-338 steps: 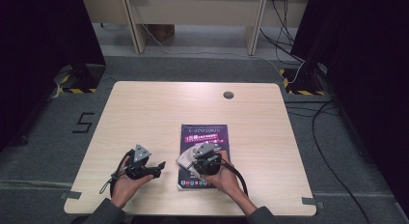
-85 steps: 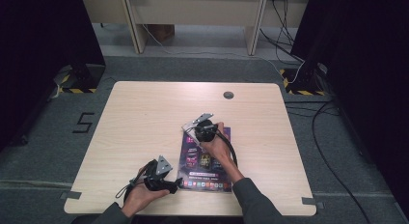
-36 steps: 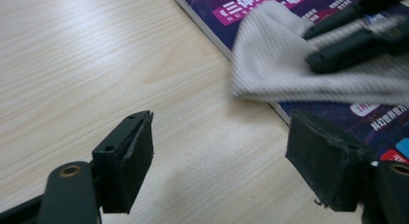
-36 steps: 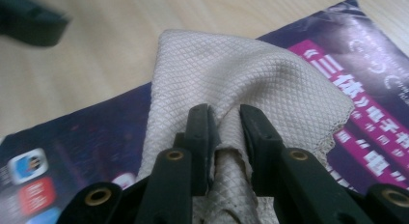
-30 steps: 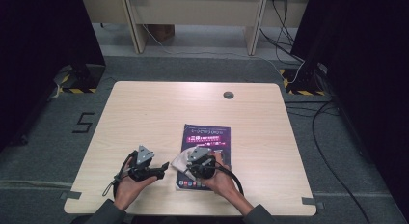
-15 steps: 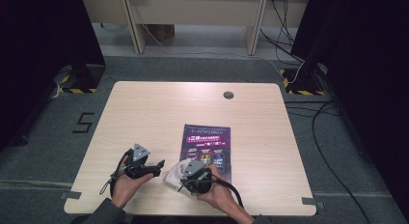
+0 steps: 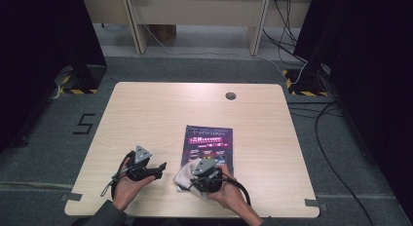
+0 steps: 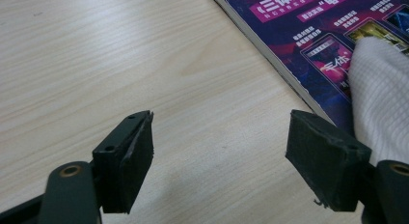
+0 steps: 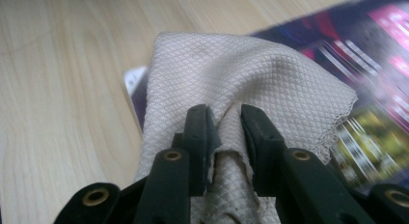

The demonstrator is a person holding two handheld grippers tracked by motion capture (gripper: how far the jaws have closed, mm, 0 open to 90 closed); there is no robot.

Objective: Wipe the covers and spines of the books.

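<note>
A purple magazine (image 7: 208, 141) lies flat on the wooden table (image 7: 160, 119), near its front edge. My right gripper (image 7: 195, 179) is shut on a white waffle-weave cloth (image 7: 186, 171), which rests on the magazine's near left corner. In the right gripper view the cloth (image 9: 241, 74) bunches up between and beyond the jaws, with the magazine (image 9: 376, 50) behind it. My left gripper (image 7: 158, 170) sits on bare wood left of the magazine, open and empty. The left gripper view looks past its open gripper (image 8: 219, 147) to the magazine's spine (image 8: 270, 60) and the cloth (image 8: 381, 89) on the right.
A round cable hole (image 7: 231, 96) sits near the table's far edge. Bare wood spreads across the left and far halves of the table. Cables (image 7: 336, 153) trail over the grey floor on the right, and a "5" (image 7: 85, 123) is marked on the floor at left.
My right gripper swept the cloth from the magazine's far end down to its near left corner. My left gripper shifted slightly left and stays open.
</note>
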